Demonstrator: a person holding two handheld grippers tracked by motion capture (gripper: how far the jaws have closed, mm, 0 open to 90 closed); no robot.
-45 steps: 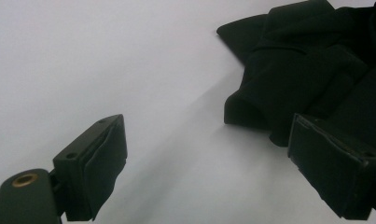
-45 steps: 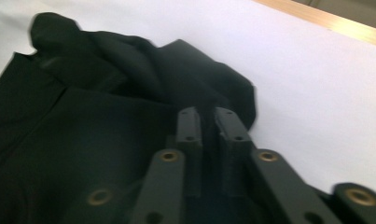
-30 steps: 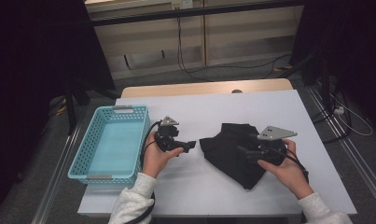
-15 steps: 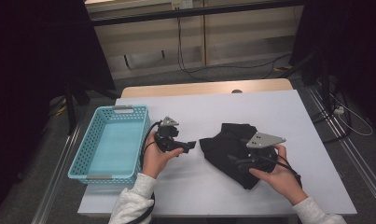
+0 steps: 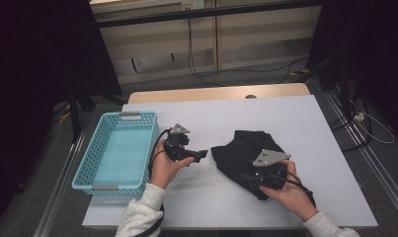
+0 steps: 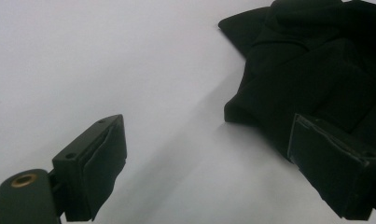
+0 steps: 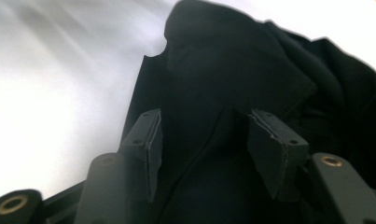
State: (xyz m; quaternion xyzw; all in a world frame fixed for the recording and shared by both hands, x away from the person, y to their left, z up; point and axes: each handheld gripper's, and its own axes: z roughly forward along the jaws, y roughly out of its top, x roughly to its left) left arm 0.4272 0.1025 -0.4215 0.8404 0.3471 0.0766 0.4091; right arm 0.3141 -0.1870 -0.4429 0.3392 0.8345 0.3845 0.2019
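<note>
A crumpled black cloth (image 5: 243,145) lies on the white table (image 5: 285,113), right of the middle. My right gripper (image 5: 249,176) hovers low over the cloth's near part; in the right gripper view its jaws stand open (image 7: 206,122) with the black cloth (image 7: 232,60) beneath and between them, not pinched. My left gripper (image 5: 199,154) is held just left of the cloth, pointing toward it. In the left gripper view it is wide open (image 6: 209,140) over bare table, and the cloth's edge (image 6: 316,70) lies ahead at the upper right.
A light blue plastic basket (image 5: 137,116) stands at the table's left side, with nothing visible inside. Beyond the table's far wooden edge (image 5: 216,94) are cables on the floor and dark stands at both sides.
My right gripper has moved left and toward the person, coming down over the near part of the cloth. The left gripper and the basket have stayed put.
</note>
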